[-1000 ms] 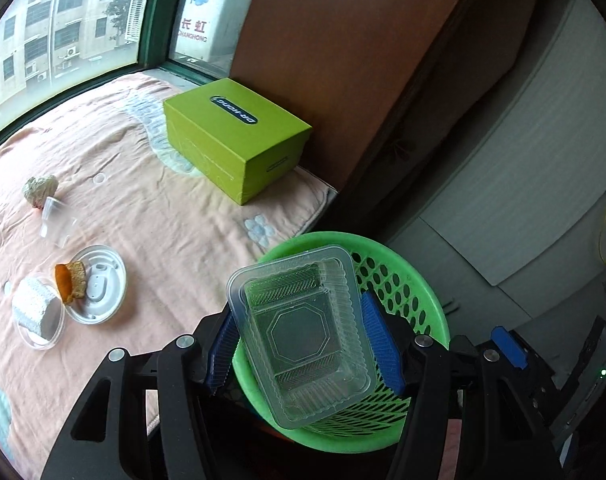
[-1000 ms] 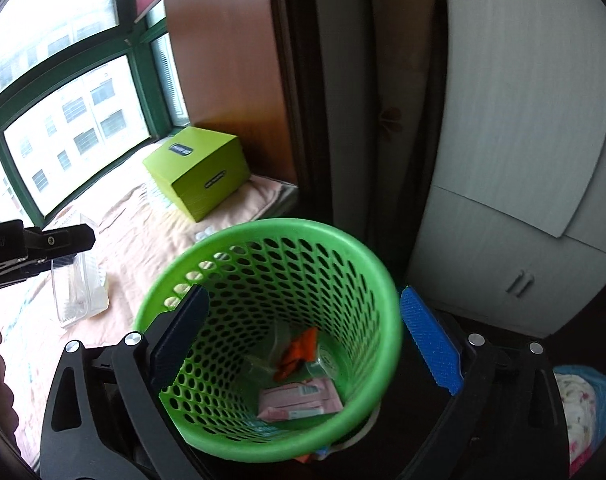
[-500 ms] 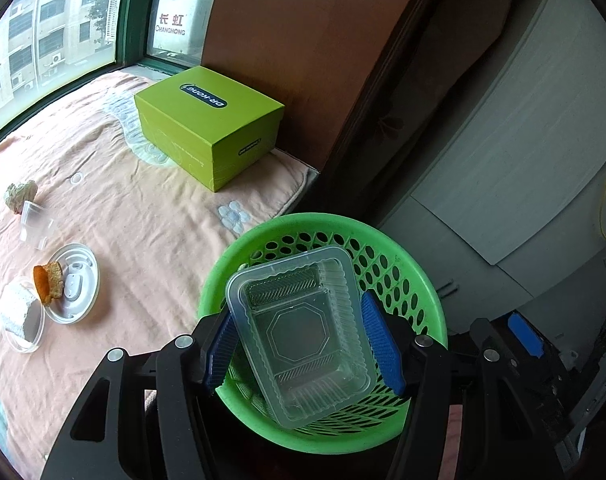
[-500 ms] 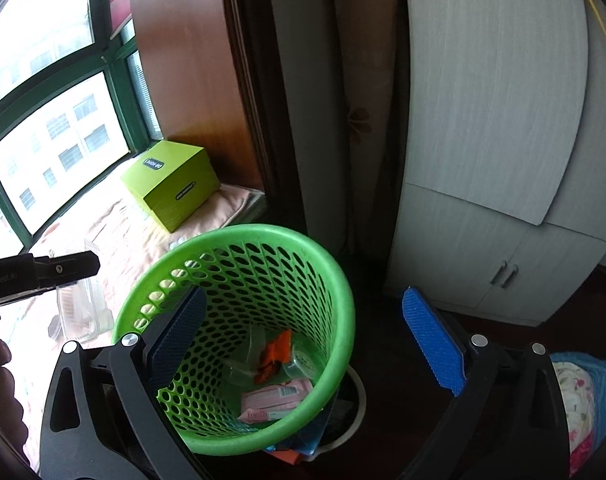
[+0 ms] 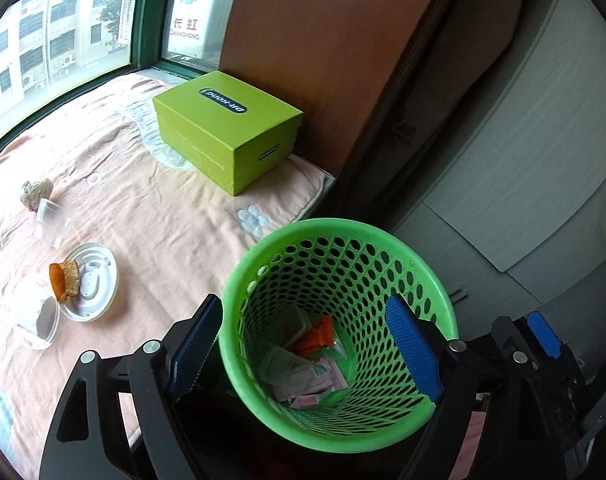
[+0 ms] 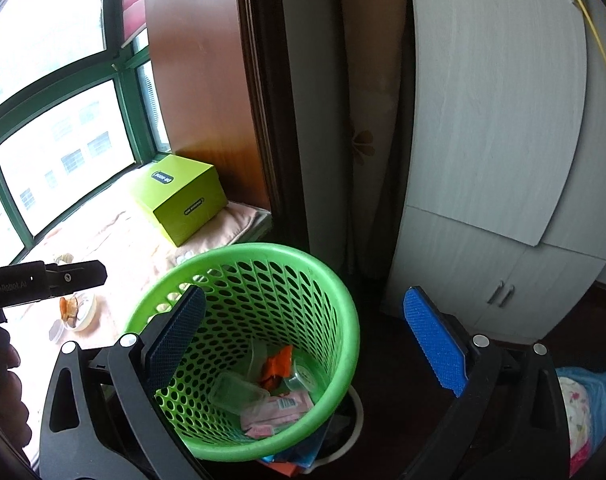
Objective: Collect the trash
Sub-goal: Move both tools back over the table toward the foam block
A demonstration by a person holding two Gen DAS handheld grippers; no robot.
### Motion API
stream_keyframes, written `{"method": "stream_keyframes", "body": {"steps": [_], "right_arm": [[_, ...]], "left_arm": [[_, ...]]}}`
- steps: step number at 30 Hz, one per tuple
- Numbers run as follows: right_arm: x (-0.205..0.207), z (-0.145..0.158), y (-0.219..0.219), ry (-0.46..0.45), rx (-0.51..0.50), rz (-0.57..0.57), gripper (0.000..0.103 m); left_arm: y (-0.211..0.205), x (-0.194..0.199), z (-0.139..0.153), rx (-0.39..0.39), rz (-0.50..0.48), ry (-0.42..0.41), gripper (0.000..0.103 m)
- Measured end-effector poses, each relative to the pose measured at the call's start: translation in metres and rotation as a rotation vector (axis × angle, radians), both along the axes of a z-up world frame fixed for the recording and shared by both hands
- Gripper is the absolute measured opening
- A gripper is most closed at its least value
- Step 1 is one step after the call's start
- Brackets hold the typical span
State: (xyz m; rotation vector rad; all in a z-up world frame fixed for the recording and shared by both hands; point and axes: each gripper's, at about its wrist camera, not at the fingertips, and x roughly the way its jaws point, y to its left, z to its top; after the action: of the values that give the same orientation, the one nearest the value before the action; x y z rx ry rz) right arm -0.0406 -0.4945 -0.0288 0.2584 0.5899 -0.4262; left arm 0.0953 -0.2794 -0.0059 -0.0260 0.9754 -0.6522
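- Our left gripper is wide open and holds nothing; its two blue pads stand over the basket, one outside the near-left rim and one inside the right wall.
- Our right gripper is also wide open and empty, with one pad at the basket's left rim and the other well apart on the right, over the dark floor.
- The clear tray lies at the bottom of the basket, on the left side, touching a pink packet.
- An orange wrapper lies behind them, against the far wall of the basket.
- The basket stands on the floor, just beside the right edge of the bed.
- On the bed, near its left edge, lie a white lid with an orange scrap on it, and a clear dish touching the lid.
- A clear cup and a crumpled paper lie further back on the left.
- A green box sits at the far right corner of the bed, under the window.
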Motion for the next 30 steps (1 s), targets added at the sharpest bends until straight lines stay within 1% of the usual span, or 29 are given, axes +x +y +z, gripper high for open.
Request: {"method": "stream_keyframes", "body": {"steps": [6,11,14,17,22,25,28,30], "right_arm": [[0.006,0.001,0.005,-0.01,0.024,0.028,0.098],[0.013,0.006,0.017,-0.025,-0.001,0.049,0.098],[0.018,0.006,0.023,-0.037,0.015,0.066,0.098],[0.025,0.007,0.029,-0.032,0.022,0.087,0.098],[0.036,0.006,0.044,-0.01,0.004,0.116,0.098],[0.041,0.003,0.05,-0.01,0.022,0.138,0.098],[0.046,0.001,0.054,-0.015,0.064,0.171,0.098],[0.05,0.002,0.058,-0.015,0.066,0.184,0.098]], "left_arm": [[0.016,0.005,-0.001,0.006,0.031,-0.007,0.082],[0.035,0.011,0.0,0.019,0.073,-0.023,0.084],[0.05,0.017,-0.001,0.017,0.104,-0.025,0.085],[0.064,0.023,-0.002,0.018,0.137,-0.024,0.085],[0.088,0.032,-0.005,0.022,0.184,-0.026,0.085],[0.103,0.037,-0.005,0.023,0.211,-0.029,0.085],[0.12,0.04,-0.006,0.038,0.238,-0.042,0.085],[0.132,0.044,-0.007,0.048,0.256,-0.047,0.086]]}}
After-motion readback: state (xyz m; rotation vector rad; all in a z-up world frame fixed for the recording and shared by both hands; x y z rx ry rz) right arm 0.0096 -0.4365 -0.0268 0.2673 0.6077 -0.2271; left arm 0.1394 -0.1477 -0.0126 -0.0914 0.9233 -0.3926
